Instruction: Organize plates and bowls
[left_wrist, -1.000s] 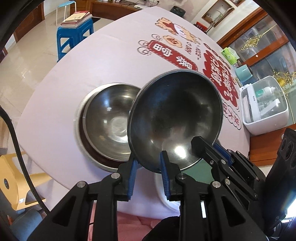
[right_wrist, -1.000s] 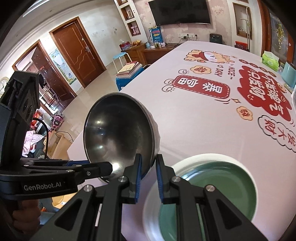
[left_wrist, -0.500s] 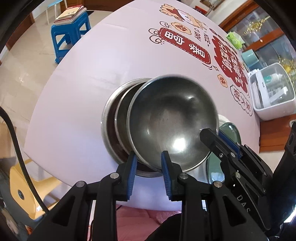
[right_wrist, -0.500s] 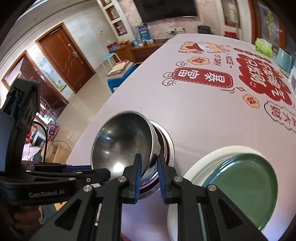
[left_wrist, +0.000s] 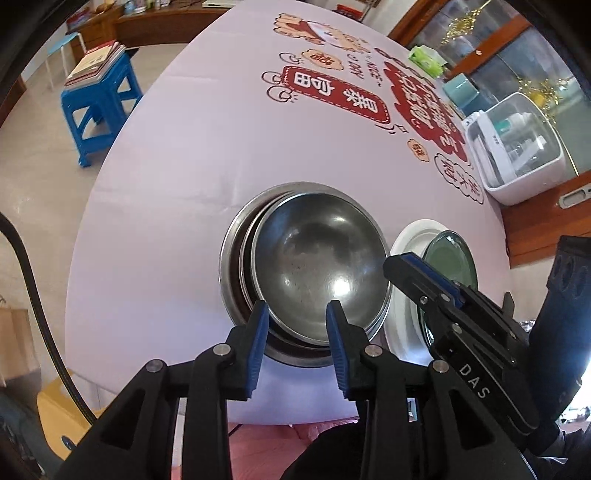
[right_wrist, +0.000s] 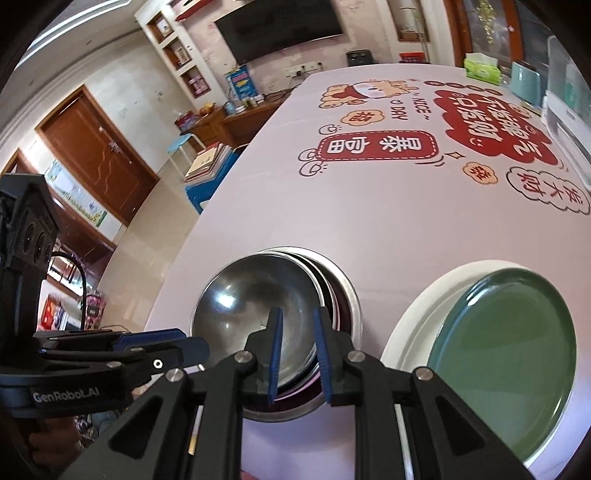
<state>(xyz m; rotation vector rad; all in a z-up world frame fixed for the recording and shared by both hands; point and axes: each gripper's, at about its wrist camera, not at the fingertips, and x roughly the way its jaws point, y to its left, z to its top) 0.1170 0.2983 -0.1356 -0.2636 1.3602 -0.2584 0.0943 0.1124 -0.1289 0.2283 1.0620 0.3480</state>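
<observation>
A steel bowl lies nested, slightly off-centre, in a stack of steel bowls near the table's front edge; it also shows in the right wrist view. To its right a green plate rests on a white plate. My left gripper is open, its fingers apart over the bowl's near rim. My right gripper is open, its fingers either side of the bowl's rim without pinching it.
The pink tablecloth carries red printed patterns. A white container, a teal cup and a tissue pack stand at the far right. A blue stool with books stands on the floor to the left.
The right gripper carried the steel bowl down and left it in the stack, then opened. The left gripper has stayed open and now sits over the bowl's near rim.
</observation>
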